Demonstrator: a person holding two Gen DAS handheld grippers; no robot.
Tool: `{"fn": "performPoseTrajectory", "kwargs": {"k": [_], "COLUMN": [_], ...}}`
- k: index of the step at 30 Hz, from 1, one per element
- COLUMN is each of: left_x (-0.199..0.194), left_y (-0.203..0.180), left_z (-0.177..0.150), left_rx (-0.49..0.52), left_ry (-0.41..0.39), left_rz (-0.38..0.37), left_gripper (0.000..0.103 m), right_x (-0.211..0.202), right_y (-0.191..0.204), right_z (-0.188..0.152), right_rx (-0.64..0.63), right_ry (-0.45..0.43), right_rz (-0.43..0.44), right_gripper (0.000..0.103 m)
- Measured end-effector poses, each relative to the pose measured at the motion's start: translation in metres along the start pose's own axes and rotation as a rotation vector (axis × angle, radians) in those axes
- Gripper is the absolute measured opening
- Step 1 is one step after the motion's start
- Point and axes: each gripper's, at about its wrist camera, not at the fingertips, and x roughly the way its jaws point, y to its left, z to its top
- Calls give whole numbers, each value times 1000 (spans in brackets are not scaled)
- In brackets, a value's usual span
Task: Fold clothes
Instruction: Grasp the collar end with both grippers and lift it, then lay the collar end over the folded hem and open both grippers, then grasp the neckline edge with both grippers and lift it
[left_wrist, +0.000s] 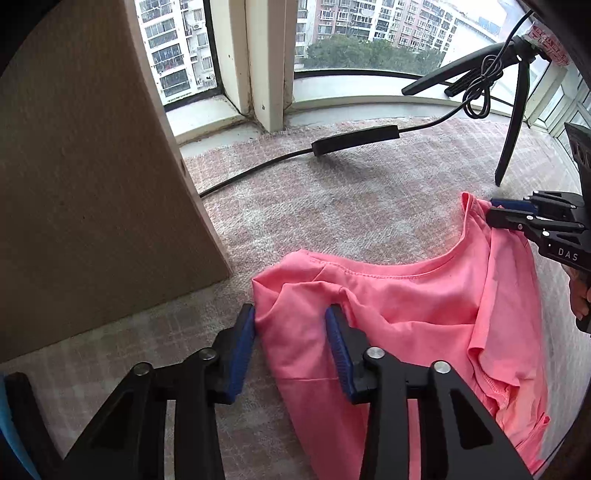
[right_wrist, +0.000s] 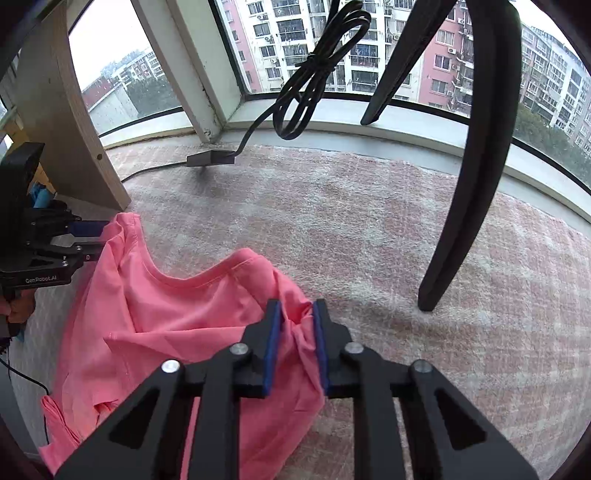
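Left wrist: pink shirt (left_wrist: 406, 306) edge beside wooden panel (left_wrist: 92, 184).

Coral-pink shirt (left_wrist: 406, 306) all one shade, no print. Under it a carpet (left_wrist: 332, 206) in a faded pink-and-cream check. Black left claw (left_wrist: 290, 332) and right claw (right_wrist: 297, 325), blue pads (left_wrist: 240, 354) on both. Black cable (left_wrist: 255, 171), black tripod leg (right_wrist: 469, 192), tan board (left_wrist: 92, 177).
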Motion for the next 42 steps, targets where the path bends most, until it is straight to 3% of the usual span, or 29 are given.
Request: {"fn": "performPoseTrajectory", "kwargs": {"k": [1,6,11,14,18,20,23,24,25,27,30,33,38,40,42], "left_x": [-1,-31,-100,-134,-178,-187,-172,-165,-158,-156,-167,-174,-156,-142,-133], "left_y": [-3,-15,-20,-20,-28,-35,-49,-53,-55,-56,-55,-62,-74,-76,-74], "left_z": [-1,-16,-50,-72,-137,-177,-255,-279,-299,-323,-326,-319,-306,-310,-321], "left_rx": [10,38,62,86,107,99,88,96,99,88,51,61,74,76,95], "left_ry": [-6,-65,-170,-197,-204,-180,-26,50,111,151,102,44,-3,46,115], "left_rz": [-13,-66,-109,-123,-133,-164,-227,-225,-204,-155,-159,-186,-220,-243,-213], "left_gripper": [6,5,5,5,5,7,17,23,23,21,27,34,35,35,35], "right_x": [-2,-40,-107,-149,-198,-208,-196,-190,-186,-185,-197,-206,-187,-169,-152], "right_y": [1,17,43,64,93,110,133,140,143,144,148,154,147,155,166], "right_z": [0,-6,-30,-60,-121,-163,-243,-270,-291,-315,-330,-324,-313,-319,-330], "right_rx": [5,-9,-28,-38,-38,-35,-26,-19,0,68,108,70,137,102,42], "right_ry": [1,-62,-137,-163,-172,-138,22,89,139,172,126,73,38,111,215], "right_rz": [21,46,72,80,95,89,102,94,63,32,67,24,104,81,67], "right_gripper": [7,7,7,7,7,7,12,16,25,29,32,37,37,37,37]}}
